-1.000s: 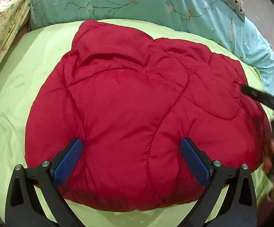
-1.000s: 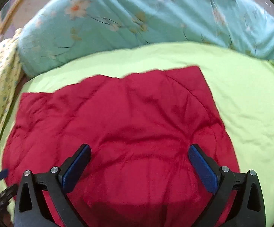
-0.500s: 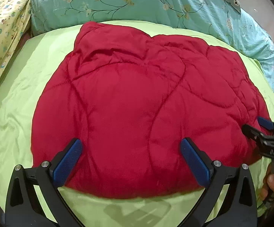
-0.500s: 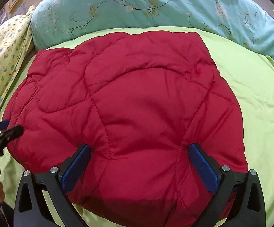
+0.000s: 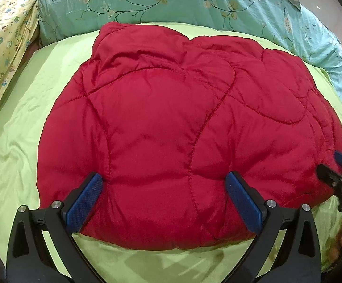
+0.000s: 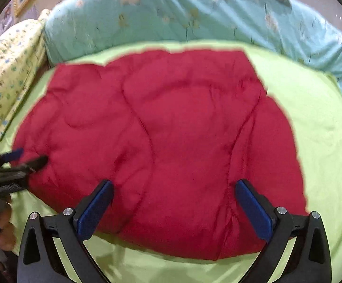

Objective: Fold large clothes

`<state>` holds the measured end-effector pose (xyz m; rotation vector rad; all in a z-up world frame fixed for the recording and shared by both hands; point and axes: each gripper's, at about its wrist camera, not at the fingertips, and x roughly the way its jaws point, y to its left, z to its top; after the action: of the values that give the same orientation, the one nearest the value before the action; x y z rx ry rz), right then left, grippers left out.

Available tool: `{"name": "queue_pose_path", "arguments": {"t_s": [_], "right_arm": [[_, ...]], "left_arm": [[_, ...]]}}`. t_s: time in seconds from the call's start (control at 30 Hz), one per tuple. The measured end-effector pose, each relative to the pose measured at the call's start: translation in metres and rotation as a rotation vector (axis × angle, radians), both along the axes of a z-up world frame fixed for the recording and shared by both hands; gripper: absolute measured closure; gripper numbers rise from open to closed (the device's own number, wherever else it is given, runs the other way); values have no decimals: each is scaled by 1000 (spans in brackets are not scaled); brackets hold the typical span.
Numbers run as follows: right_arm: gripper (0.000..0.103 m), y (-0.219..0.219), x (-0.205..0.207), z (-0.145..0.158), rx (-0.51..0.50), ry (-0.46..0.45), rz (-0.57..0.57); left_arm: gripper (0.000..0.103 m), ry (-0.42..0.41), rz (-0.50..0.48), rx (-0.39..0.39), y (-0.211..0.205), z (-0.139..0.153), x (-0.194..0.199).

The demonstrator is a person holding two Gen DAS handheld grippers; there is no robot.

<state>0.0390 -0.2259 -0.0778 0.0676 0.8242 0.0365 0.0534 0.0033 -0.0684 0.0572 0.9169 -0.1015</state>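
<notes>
Red quilted garment (image 5: 182, 129) folded into a puffy bundle, lying in the middle of the bed on a lime-green sheet (image 5: 17, 141). Teal floral quilt (image 5: 171, 0) bunched along the far side of the bed; yellow patterned cloth (image 5: 1, 47) at the far left. Left tongs (image 5: 164, 195) spread wide, blue pads (image 5: 86, 198) hanging over the near edge of the bundle, gripping nothing. Right tongs (image 6: 174, 202) likewise wide open over the near edge, nothing between the pads (image 6: 253, 207); that view blurred. From the left wrist camera, right tongs also visible at the right edge, tips beside the bundle's right end. From the right wrist camera, left tongs visible at the left edge, tips near the bundle's left end.
</notes>
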Motion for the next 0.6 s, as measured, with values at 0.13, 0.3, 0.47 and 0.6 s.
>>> {"name": "queue_pose_path", "arguments": {"t_s": [0.13, 0.3, 0.47, 0.6], "right_arm": [[0, 4, 2, 3, -17, 6, -3], [0, 10, 0, 5, -19, 13, -9], [0, 10, -16, 16, -14, -14, 5], [0, 11, -28, 20, 10, -17, 22]], "left_arm": [[0, 8, 6, -3, 3, 2, -5], [0, 19, 7, -5, 5, 2, -9], [0, 17, 6, -22, 9, 10, -18], [0, 33, 8, -25, 13, 10, -26]]}}
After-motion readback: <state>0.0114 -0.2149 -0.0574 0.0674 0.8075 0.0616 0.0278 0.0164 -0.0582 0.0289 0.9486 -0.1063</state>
